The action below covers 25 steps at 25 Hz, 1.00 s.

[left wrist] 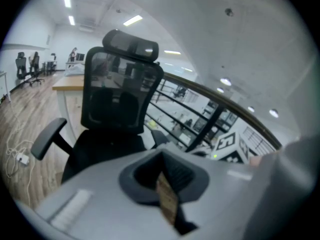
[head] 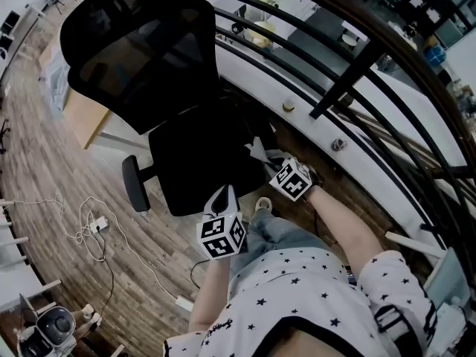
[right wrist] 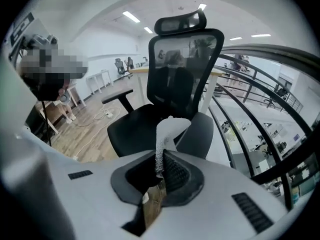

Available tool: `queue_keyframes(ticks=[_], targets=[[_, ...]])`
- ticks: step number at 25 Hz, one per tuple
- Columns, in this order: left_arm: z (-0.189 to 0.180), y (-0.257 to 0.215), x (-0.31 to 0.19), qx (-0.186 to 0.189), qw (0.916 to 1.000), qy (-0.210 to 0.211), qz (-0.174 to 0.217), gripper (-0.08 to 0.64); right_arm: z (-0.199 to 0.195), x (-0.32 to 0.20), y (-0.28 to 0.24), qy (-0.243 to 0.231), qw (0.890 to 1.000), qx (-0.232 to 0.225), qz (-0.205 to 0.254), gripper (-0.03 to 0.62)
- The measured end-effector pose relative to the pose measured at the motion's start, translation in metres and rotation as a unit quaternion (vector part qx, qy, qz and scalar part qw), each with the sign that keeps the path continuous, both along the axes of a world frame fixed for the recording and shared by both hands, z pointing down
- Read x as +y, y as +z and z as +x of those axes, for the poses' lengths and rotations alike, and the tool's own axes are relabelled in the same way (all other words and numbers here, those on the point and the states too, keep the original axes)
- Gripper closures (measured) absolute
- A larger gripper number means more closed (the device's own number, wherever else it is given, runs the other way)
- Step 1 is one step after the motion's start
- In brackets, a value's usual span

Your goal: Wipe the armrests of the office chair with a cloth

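Note:
A black office chair [head: 197,162] with a mesh back stands in front of me. Its left armrest [head: 136,183] sticks out over the floor. My right gripper [head: 269,162] is shut on a white cloth [right wrist: 169,131], which stands up from the jaws just short of the chair's right armrest [right wrist: 199,133]. That cloth [head: 256,152] shows at the seat's right edge in the head view. My left gripper [head: 223,199] hovers at the seat's front edge. Its jaws are shut with nothing between them, and they point at the chair back [left wrist: 120,94]. Both armrests [left wrist: 47,139] are bare.
A dark curved railing [head: 349,73] runs close behind the chair on the right. A white power strip with cables [head: 97,223] lies on the wooden floor to the left. A wooden desk [head: 82,114] stands behind the chair. A machine base [head: 52,326] sits bottom left.

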<state>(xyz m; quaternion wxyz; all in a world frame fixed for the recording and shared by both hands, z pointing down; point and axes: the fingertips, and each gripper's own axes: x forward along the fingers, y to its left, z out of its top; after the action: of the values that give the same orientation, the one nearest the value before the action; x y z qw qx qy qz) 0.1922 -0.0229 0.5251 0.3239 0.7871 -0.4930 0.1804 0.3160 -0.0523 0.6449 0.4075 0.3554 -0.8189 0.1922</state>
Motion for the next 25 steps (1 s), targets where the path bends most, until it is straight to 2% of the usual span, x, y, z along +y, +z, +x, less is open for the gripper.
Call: queue_keyframes(ticks=[6, 15, 25], targets=[[0.003, -0.009, -0.002, -0.002, 0.9999, 0.003, 0.009, 0.555, -0.005, 0.01, -0.046, 0.029, 0.997, -0.056, 0.037, 0.565], [0.007, -0.026, -0.013, 0.005, 0.9994, 0.018, 0.031, 0.555, -0.007, 0.017, -0.116, 0.093, 0.984, -0.135, 0.074, 0.565], [0.008, -0.052, -0.023, 0.014, 0.9978, 0.016, 0.063, 0.555, -0.024, 0.02, -0.177, 0.077, 0.971, -0.186, 0.127, 0.565]])
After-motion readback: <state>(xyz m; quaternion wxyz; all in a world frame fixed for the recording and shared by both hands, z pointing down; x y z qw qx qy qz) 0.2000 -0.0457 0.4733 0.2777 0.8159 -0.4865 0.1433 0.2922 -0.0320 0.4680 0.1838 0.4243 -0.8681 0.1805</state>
